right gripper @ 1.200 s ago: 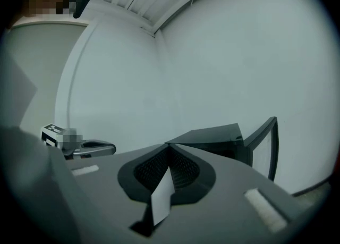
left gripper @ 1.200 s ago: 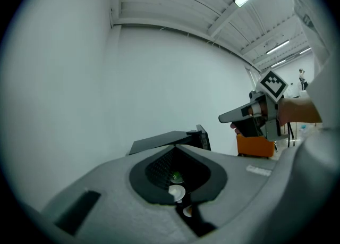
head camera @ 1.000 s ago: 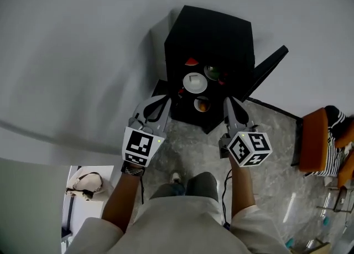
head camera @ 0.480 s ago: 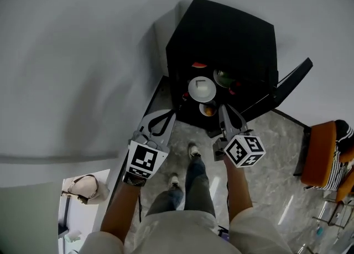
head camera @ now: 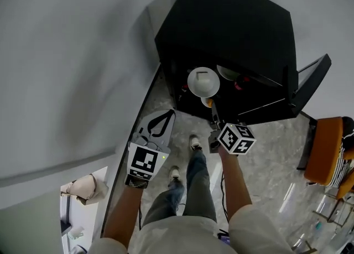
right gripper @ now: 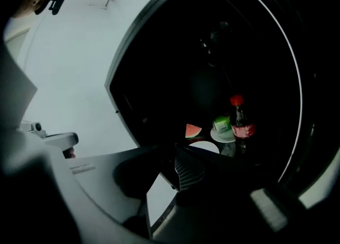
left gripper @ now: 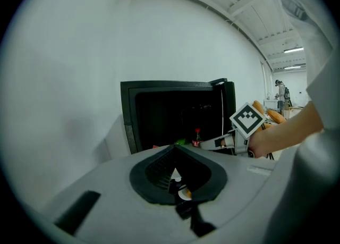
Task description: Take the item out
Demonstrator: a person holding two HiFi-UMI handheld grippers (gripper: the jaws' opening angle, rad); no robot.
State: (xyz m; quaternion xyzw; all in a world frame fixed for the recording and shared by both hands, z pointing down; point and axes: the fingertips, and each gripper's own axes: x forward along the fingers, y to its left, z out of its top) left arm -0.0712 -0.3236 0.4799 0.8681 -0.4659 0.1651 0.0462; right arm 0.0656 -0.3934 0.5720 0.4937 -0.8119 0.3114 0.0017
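A black cabinet [head camera: 232, 26] stands open, its door [head camera: 310, 84] swung out to the right. Inside I see a white plate [head camera: 203, 82], a watermelon slice [right gripper: 193, 131], a cola bottle [right gripper: 241, 123] and a green item on a saucer [right gripper: 223, 125]. My right gripper [head camera: 213, 115] is at the cabinet's mouth, just below the white plate; its jaws are opening and nothing is between them. My left gripper [head camera: 166, 115] hangs back over the floor to the left of the opening, its tips together and empty.
A white wall runs along the left. An orange chair [head camera: 326, 150] stands at the right on the marble floor. The person's feet [head camera: 194, 142] are just before the cabinet. A small orange-filled bowl [head camera: 207, 102] sits at the cabinet's front edge.
The person has stepped closer to the cabinet. My right gripper has moved forward to the cabinet's opening. The left gripper has stayed low at the left.
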